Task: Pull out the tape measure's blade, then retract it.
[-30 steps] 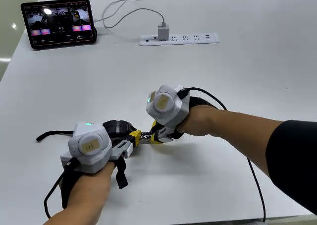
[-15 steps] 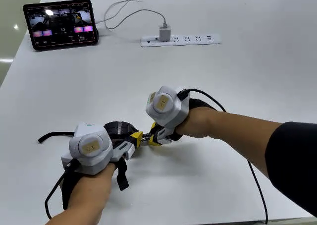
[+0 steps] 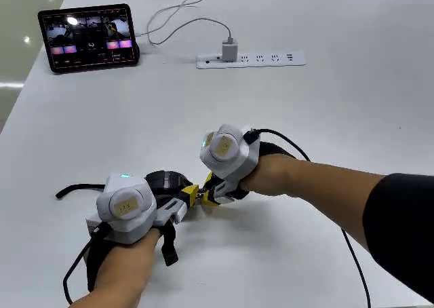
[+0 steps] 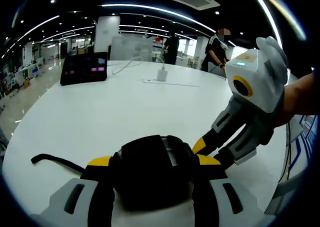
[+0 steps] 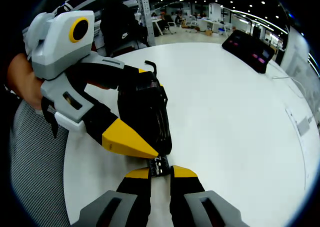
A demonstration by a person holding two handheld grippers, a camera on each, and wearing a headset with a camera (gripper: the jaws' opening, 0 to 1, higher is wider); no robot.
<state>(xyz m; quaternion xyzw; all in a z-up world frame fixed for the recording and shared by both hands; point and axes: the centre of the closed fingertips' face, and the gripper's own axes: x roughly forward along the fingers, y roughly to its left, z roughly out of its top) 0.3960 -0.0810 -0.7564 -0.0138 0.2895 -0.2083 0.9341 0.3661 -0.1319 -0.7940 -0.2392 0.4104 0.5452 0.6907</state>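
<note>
Left gripper (image 4: 154, 160) is clamped on the round black plastic tape measure case (image 5: 145, 109), anchoring it on the white table (image 3: 305, 118), while right gripper (image 5: 161, 173) pinches the short metal blade tip (image 5: 159, 163) at its mouth, set to pull.

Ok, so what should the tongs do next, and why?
Probably slide the right tongs straight back from the tape measure. They're pinched on the blade tip, hardly any blade is out, and the left tongs hold its body.
</note>
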